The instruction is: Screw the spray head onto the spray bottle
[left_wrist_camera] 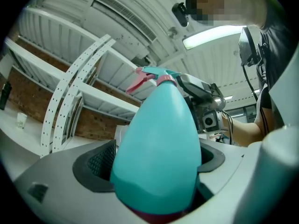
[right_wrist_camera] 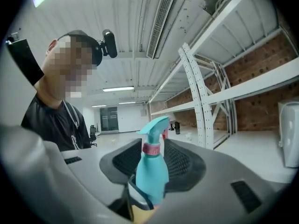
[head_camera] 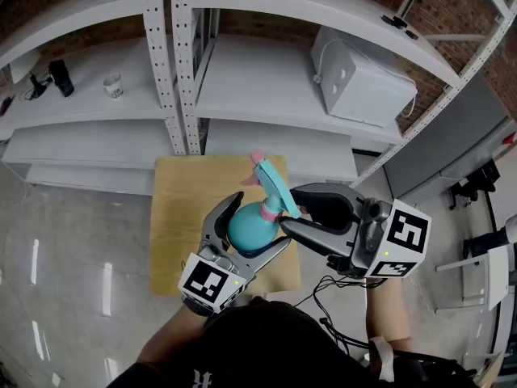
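A teal spray bottle (head_camera: 249, 231) is held above the wooden table (head_camera: 179, 217), and my left gripper (head_camera: 254, 226) is shut on its round body. In the left gripper view the bottle (left_wrist_camera: 156, 153) fills the gap between the jaws. Its teal spray head (head_camera: 273, 183) with a pink trigger sits on the neck above a pink collar (head_camera: 270, 211). My right gripper (head_camera: 287, 208) comes in from the right and is shut on the spray head at the collar. The right gripper view shows the spray head (right_wrist_camera: 154, 127) and collar (right_wrist_camera: 151, 148) upright between the ribbed pads (right_wrist_camera: 181, 161).
White metal shelving (head_camera: 174, 63) stands behind the table. A white box (head_camera: 359, 79) rests on a shelf at right; a cup (head_camera: 113, 86) and dark items (head_camera: 58, 76) at left. Cables (head_camera: 339, 297) hang by the person's body. The floor is glossy grey.
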Available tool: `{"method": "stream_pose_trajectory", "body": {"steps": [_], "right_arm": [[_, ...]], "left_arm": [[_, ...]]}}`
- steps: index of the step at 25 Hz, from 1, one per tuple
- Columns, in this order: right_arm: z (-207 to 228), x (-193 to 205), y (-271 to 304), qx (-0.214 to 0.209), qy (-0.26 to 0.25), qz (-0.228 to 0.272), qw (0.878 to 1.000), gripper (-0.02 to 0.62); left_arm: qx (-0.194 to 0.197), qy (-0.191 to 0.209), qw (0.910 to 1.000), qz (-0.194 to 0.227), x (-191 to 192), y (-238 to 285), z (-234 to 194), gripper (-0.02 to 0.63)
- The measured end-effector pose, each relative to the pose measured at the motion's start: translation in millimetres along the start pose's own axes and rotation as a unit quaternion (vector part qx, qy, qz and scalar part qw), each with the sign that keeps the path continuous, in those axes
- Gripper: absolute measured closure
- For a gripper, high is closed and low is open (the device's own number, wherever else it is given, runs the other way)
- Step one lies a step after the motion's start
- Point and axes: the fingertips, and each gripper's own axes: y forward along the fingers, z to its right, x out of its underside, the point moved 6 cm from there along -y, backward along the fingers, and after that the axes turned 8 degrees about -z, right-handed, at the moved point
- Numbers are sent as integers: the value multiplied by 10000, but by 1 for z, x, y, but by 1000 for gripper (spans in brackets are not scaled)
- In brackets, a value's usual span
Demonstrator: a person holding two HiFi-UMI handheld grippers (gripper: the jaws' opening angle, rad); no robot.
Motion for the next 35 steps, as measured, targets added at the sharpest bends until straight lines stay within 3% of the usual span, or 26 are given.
{"method": "stream_pose_trajectory", "body": {"steps": [6,12,16,20,24,27,31,35], "right_arm": [[2,-5,1,-320,-50,160,9993,466],[-3,-1,0,-592,-152,-41,9981,466],[-1,1,4,-545,-74,-219,9982,466],[-4,0,-2,-510,-349,-50,9981,466],[-5,0,-9,-716,-744,139,9946,466],[-4,1,-9,-876,-781,217,9929,466],[-5,0,-7,-765,-634,324,9945,466],[2,6,-5,-296,-279,11,9992,466]], "left_arm": [[128,21,9999,-83,-2,4,10,130],[112,240,9996,-81,-1,4,13,130],[75,267,9996,-98,-3,6,16,130],[213,82,9997,-129,-5,8,21,130],[620,-194,9977,-177,-3,11,27,130],[939,-435,9945,-142,-4,10,29,130],[1256,-831,9885,-166,-5,10,32,130],[628,-550,9952,-504,3,11,24,131]]}}
